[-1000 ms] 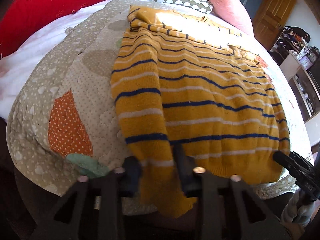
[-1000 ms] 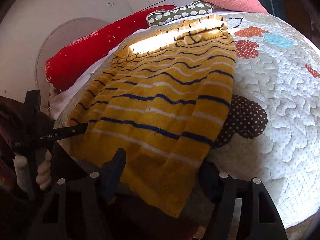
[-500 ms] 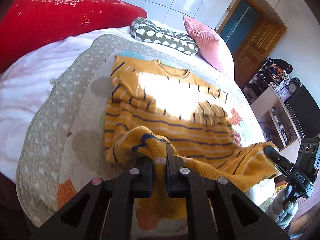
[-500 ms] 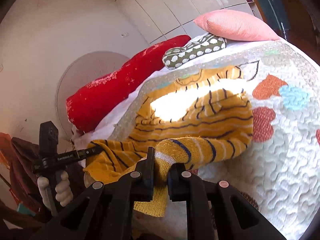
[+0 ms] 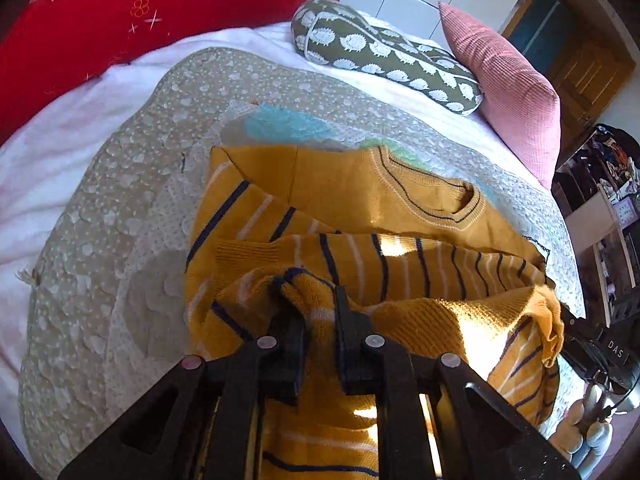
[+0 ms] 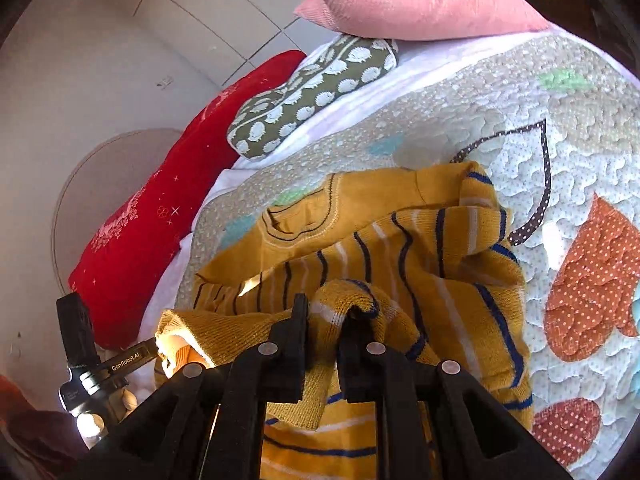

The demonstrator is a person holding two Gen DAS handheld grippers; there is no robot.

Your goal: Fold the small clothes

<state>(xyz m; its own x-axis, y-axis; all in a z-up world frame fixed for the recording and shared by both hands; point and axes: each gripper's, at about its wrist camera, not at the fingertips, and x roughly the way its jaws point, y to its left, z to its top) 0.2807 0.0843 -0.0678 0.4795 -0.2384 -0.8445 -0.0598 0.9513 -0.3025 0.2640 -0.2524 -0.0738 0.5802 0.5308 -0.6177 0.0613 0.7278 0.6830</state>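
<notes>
Both tools, left tool (image 5: 318, 312) and right tool (image 6: 322, 320), pinch the striped sweater (image 5: 400, 208); only the right view shows the quilt's orange heart (image 6: 596, 276).

Patchwork quilt (image 5: 100, 240) covered the bed over a white sheet (image 5: 60, 140). At the far end lay a red pillow with gold sparkle print (image 5: 120, 20), an olive hedgehog-print cushion (image 5: 380, 52) and a pink ribbed pillow (image 5: 508, 88), the last two touching. Wooden door (image 5: 588, 72) and cluttered shelves (image 5: 604, 208) stood at right. Tiled wall (image 6: 120, 40) behind.
</notes>
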